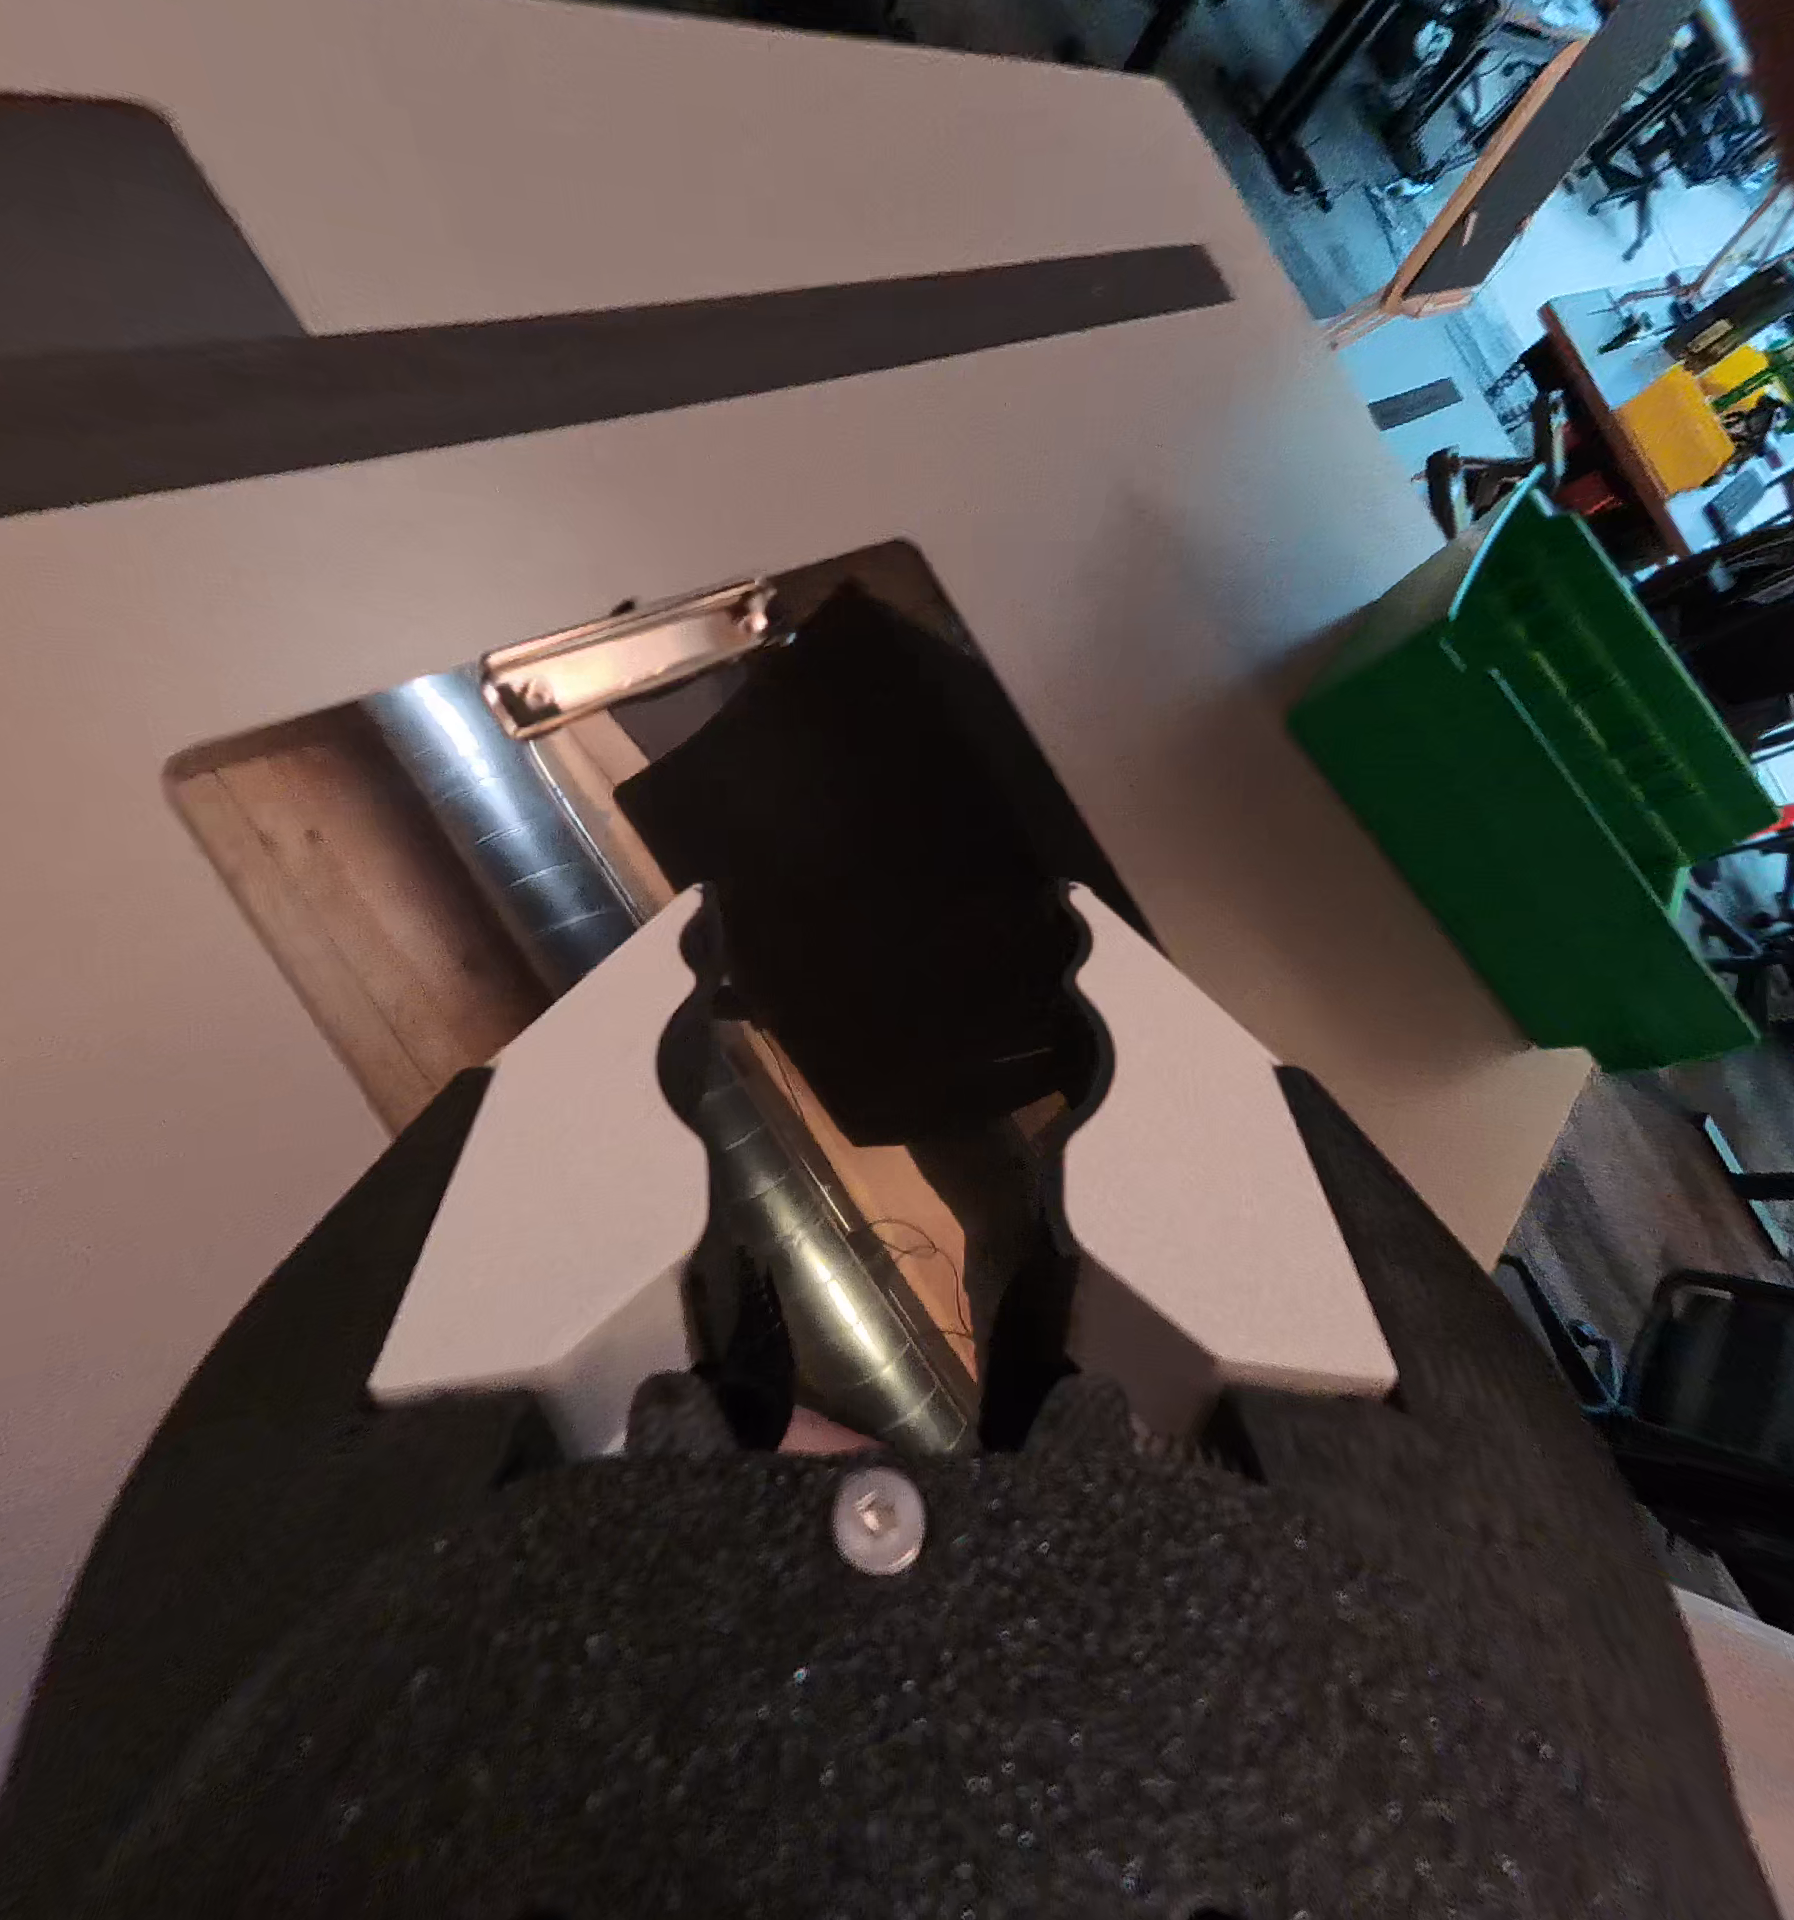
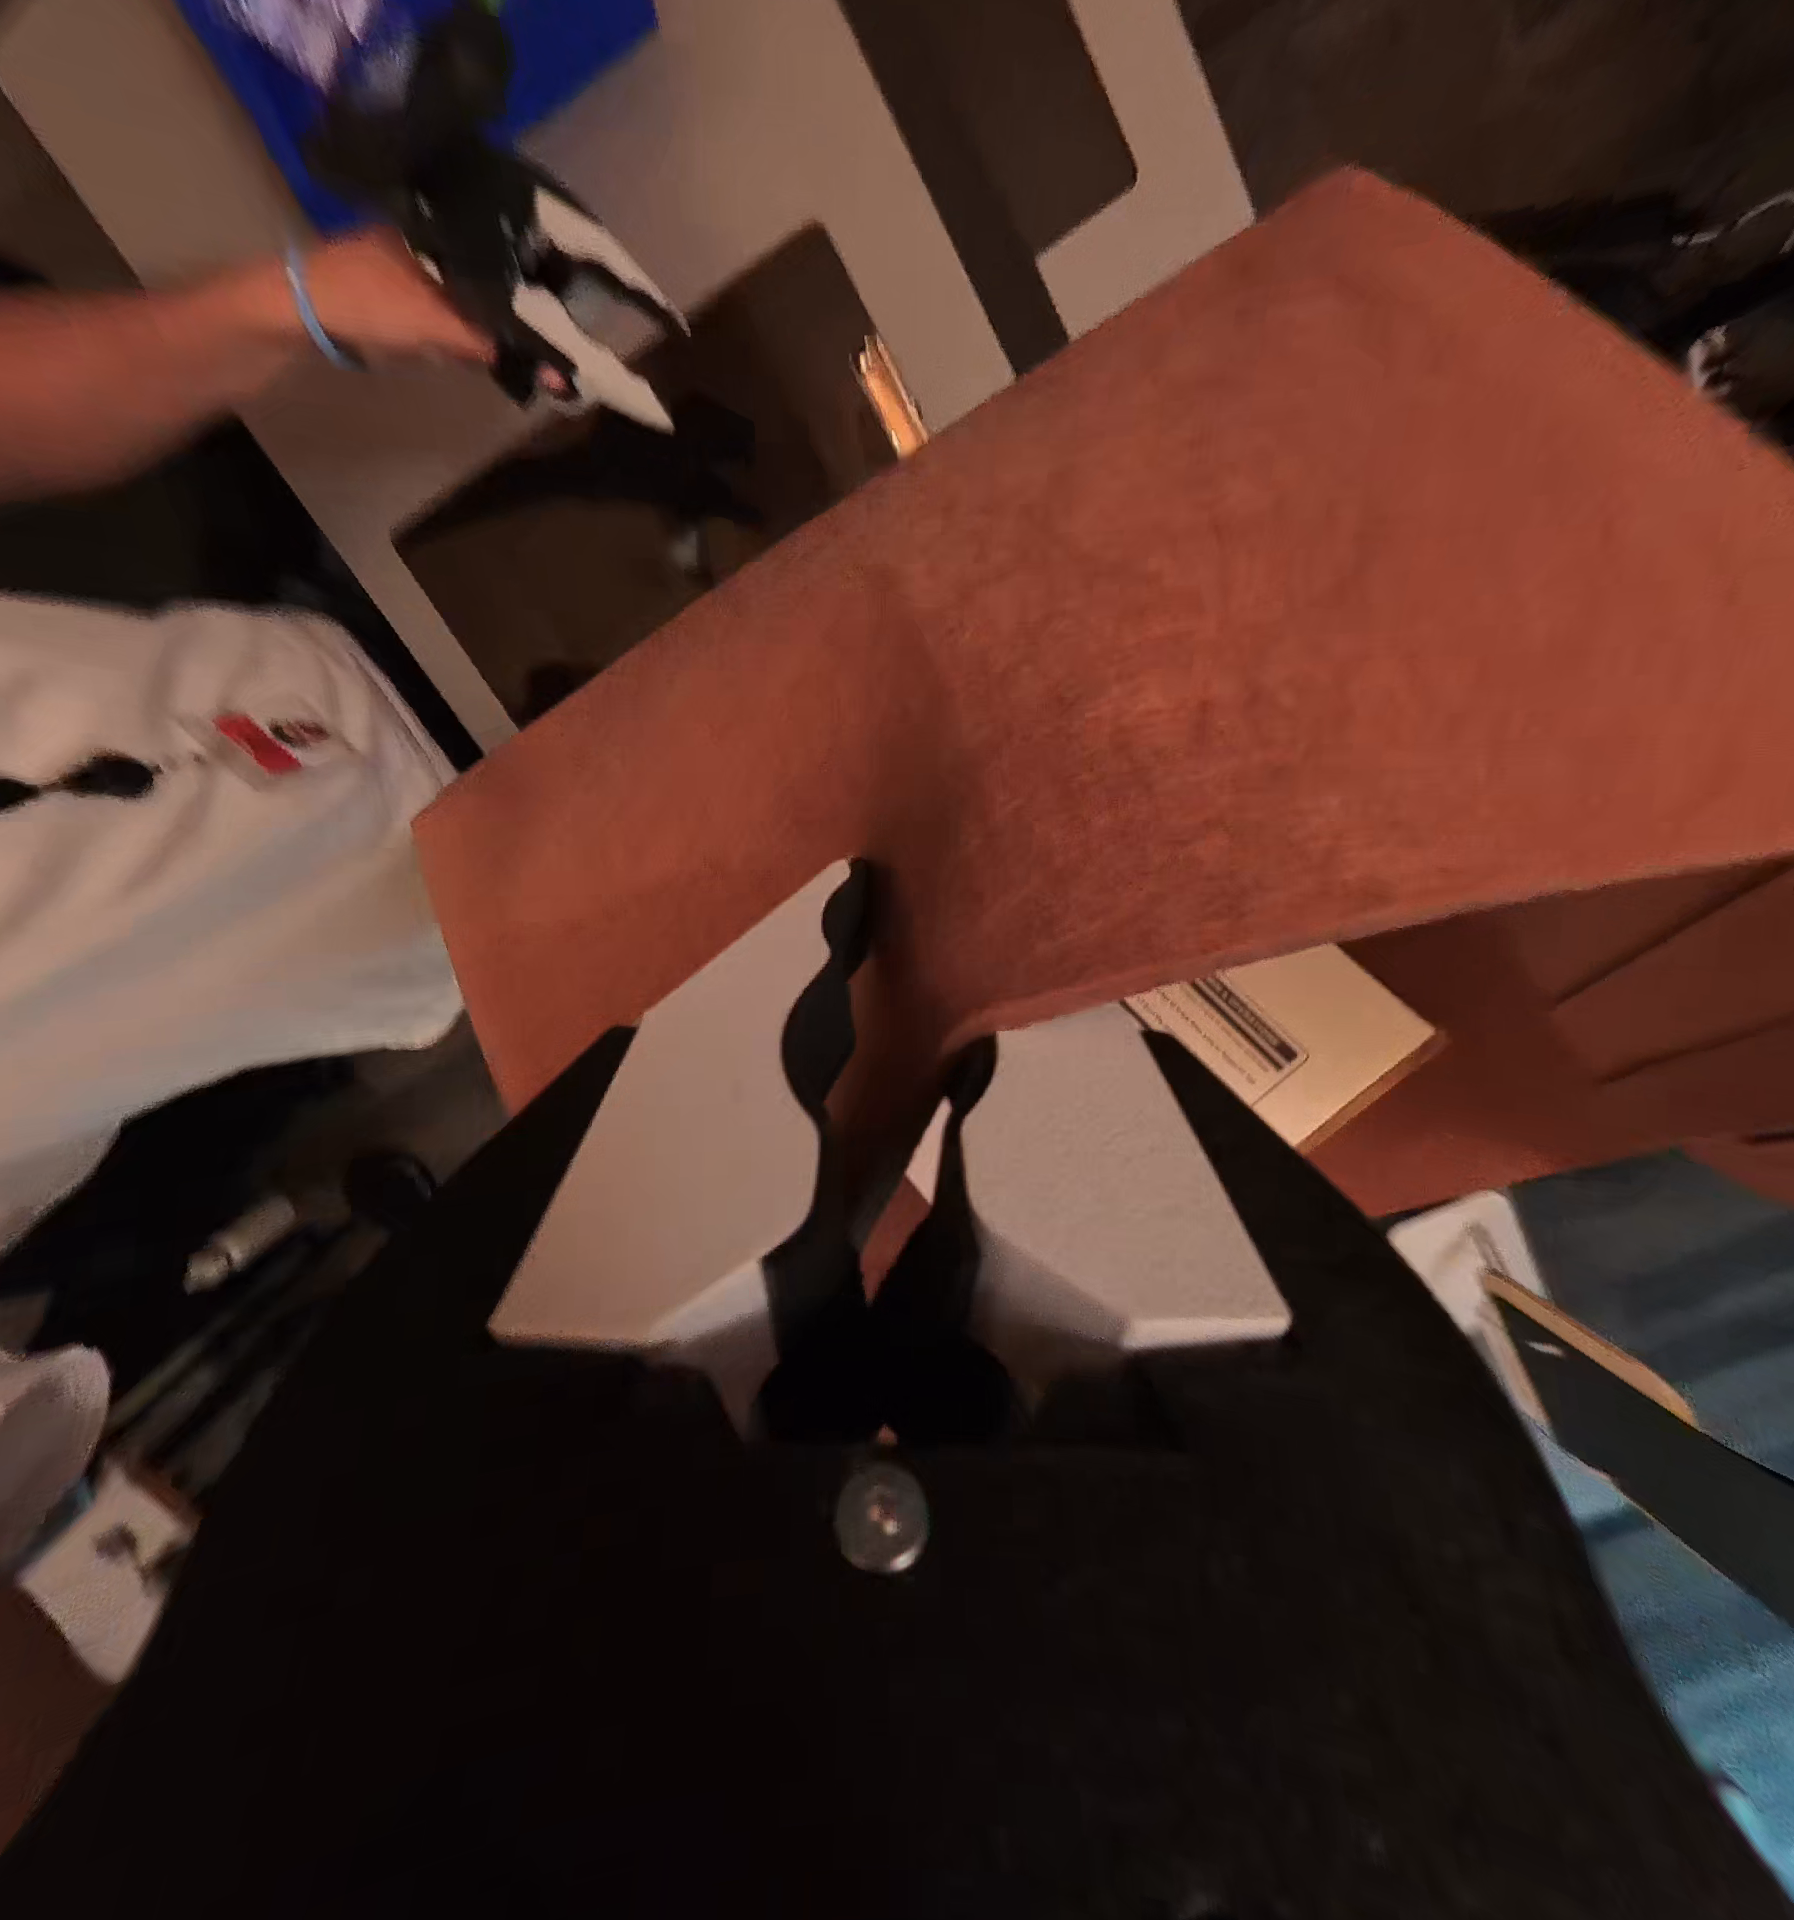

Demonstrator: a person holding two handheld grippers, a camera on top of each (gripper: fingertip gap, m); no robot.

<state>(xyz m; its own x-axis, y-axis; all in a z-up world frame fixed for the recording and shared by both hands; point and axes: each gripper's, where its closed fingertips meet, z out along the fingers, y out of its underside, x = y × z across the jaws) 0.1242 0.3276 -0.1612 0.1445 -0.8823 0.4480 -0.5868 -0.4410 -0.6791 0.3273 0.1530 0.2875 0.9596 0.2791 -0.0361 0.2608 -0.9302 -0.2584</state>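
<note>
In the left wrist view my left gripper [image 1: 888,914] is open, its white fingers on either side of a black felt piece [image 1: 872,831]. The felt hangs from a metal clip [image 1: 623,665] inside a cutout in a white panel [image 1: 664,457]. I cannot tell whether the pads touch the felt. In the right wrist view my right gripper [image 2: 903,935] is shut on the lower edge of a rust-orange felt sheet [image 2: 1184,623] and holds it up. The sheet hides its right fingertip. The left gripper [image 2: 498,270] also shows far off, held in a hand near the black felt [image 2: 711,457].
A shiny metal pipe [image 1: 519,831] runs behind the cutout. A green crate [image 1: 1527,831] stands on the panel's right edge, with workshop tables and chairs beyond. A person in a white shirt [image 2: 145,883] is at the left. A white board with a label [image 2: 1319,1039] lies under the orange sheet.
</note>
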